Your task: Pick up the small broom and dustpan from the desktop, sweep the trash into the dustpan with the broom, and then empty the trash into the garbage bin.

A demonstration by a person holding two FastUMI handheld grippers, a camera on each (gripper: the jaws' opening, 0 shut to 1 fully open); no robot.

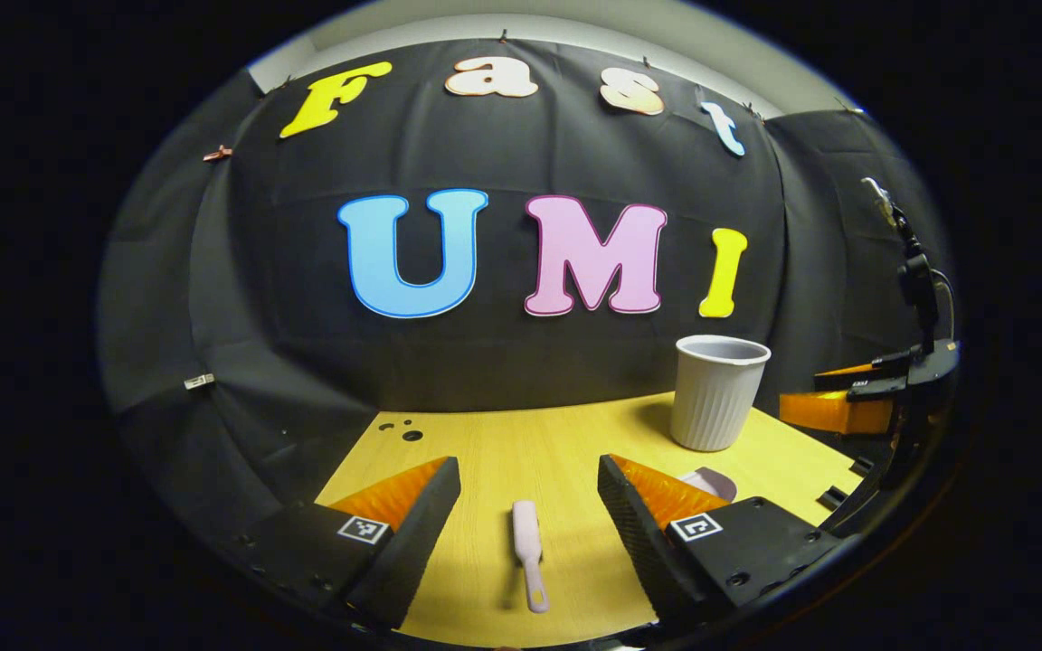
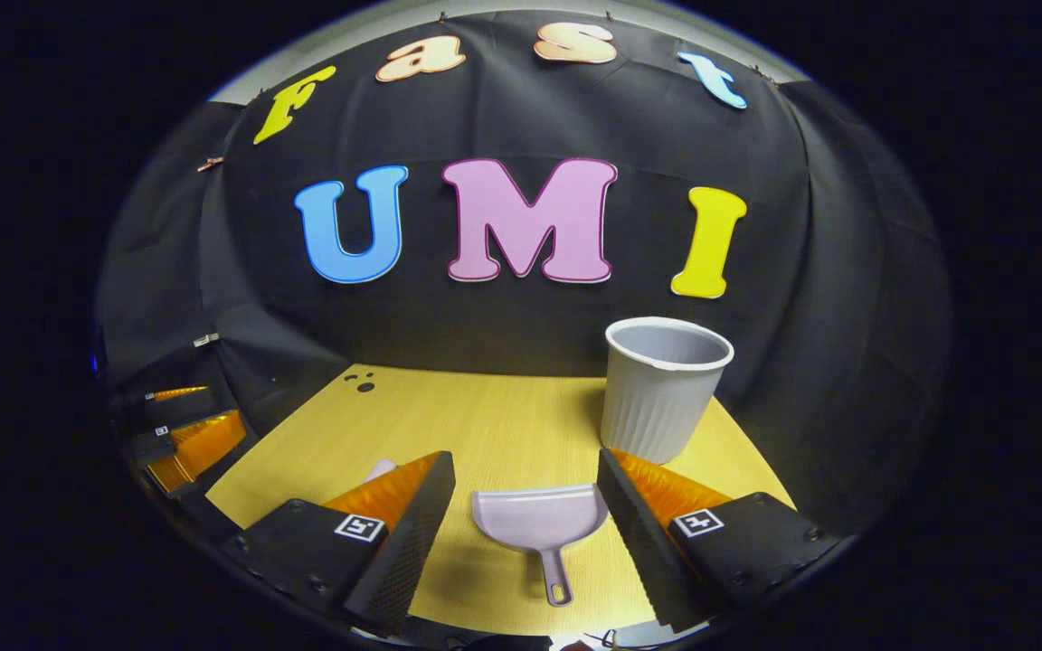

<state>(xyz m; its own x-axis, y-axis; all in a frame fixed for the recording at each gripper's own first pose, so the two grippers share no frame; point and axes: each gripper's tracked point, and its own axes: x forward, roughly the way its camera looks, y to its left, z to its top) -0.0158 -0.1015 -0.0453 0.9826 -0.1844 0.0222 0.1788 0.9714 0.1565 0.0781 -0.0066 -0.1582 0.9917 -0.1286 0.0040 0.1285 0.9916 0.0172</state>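
Both claws are wide open, the left claw (image 1: 528, 506) over the broom (image 1: 527, 551) and the right claw (image 2: 525, 506) over the dustpan (image 2: 541, 526), near the worktop's (image 2: 485, 425) front edge.

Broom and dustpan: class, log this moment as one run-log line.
stage: pre-grasp | left tongs: open over broom | right tongs: open over dustpan | bin: upright on desk

Each tool, left tool (image 1: 528, 493) and right tool (image 2: 525, 488) alike: two wedge-shaped fingers with ribbed inner faces and finely textured pads, seated in blocky housings studded with small screws, each housing carrying a square black-and-white marker.
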